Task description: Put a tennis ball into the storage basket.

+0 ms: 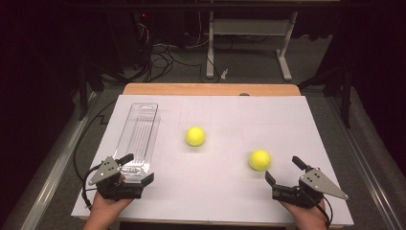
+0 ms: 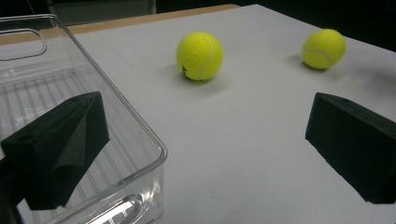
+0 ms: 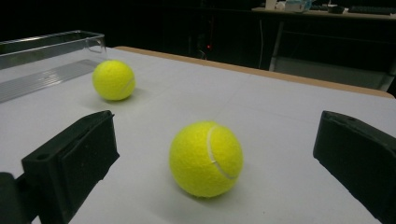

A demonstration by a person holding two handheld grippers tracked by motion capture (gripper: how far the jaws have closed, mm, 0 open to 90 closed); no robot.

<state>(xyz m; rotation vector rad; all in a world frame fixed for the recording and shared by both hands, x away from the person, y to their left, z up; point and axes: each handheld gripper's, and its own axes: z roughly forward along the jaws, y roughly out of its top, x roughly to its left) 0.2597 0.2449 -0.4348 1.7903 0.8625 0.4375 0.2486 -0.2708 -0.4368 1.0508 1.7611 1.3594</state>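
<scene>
The table (image 1: 287,120) carries a clear bin (image 1: 139,136) whose long axis runs straight ahead from the left gripper (image 1: 136,167), jaws wide and empty at its near end. The near ball (image 1: 260,160) lies just ahead of the right gripper (image 1: 283,168), also wide open and empty; the far ball (image 1: 195,136) sits farther off, between both.

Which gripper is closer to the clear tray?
Left. The left gripper is at the clear tray's near end; the right gripper is far across the table, by a ball.
</scene>
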